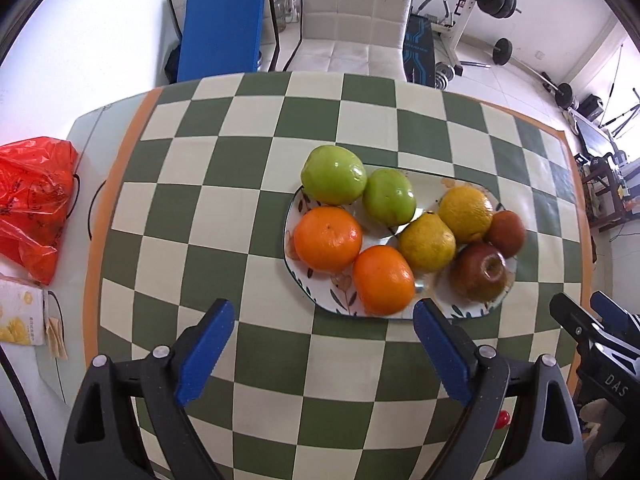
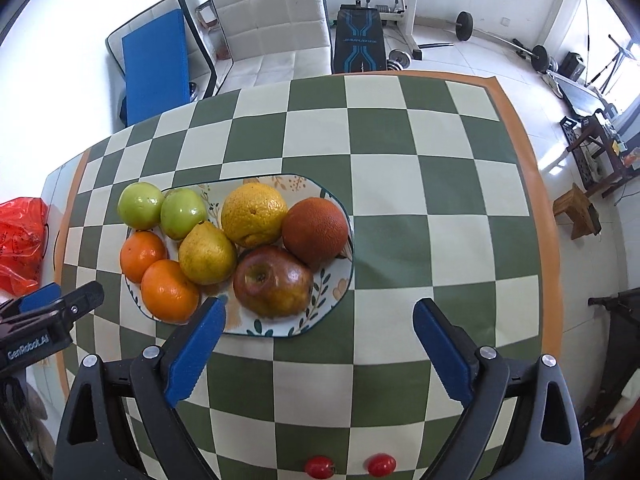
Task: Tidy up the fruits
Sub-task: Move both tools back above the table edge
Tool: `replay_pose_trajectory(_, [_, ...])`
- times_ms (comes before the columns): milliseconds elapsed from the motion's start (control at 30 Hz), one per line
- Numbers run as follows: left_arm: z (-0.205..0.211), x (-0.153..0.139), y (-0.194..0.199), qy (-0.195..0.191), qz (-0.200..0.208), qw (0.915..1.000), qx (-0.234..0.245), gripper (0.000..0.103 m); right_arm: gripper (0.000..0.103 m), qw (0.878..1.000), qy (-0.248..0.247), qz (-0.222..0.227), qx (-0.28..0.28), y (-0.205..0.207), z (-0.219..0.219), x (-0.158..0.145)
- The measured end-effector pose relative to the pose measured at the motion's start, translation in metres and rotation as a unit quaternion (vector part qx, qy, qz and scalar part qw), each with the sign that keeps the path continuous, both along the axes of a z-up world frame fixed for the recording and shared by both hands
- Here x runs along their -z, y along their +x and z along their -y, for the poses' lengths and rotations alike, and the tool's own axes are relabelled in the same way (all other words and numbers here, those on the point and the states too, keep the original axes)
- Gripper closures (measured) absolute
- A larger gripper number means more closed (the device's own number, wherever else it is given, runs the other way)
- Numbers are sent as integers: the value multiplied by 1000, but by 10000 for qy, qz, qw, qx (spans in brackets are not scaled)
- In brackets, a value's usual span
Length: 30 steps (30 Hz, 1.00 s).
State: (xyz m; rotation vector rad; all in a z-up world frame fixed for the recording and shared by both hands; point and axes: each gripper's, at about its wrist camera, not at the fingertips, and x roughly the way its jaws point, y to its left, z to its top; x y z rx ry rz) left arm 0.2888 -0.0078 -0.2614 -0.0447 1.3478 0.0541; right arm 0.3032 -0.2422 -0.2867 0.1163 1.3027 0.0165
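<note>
A patterned oval plate (image 1: 298, 204) (image 2: 332, 300) on the checked tablecloth holds two green apples (image 1: 334, 174) (image 2: 140, 205), two oranges (image 1: 328, 238) (image 2: 170, 290), a yellow pear (image 1: 426, 242) (image 2: 206, 254), a yellow citrus (image 1: 466, 213) (image 2: 254, 214), a red apple (image 1: 480, 270) (image 2: 272, 280) and a brown-red round fruit (image 1: 506, 232) (image 2: 316, 232). My left gripper (image 1: 324, 316) is open and empty, hovering in front of the plate. My right gripper (image 2: 320, 314) is open and empty, at the plate's near right edge. Each gripper shows in the other's view, the right (image 1: 592, 320) and the left (image 2: 68, 300).
Two cherry tomatoes (image 2: 319, 467) (image 2: 381, 465) lie on the cloth near the front edge; one shows in the left view (image 1: 502, 418). A red plastic bag (image 1: 34, 200) and a small box (image 1: 20, 312) sit at the table's left. A white chair (image 1: 352, 16) stands behind the table.
</note>
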Motion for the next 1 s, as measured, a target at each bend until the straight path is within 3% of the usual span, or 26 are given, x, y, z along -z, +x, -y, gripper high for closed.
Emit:
replay_pose_trajectory(533, [15,-100,-71,-163,998,9947,174,11,6,9969,-39,782,-13,-86,6,-97])
replay_pose_trajectory(1000, [23,-156,-126,-115,1516,9871,497,11,6,9890,-76,1476,-101,-153,0,-185])
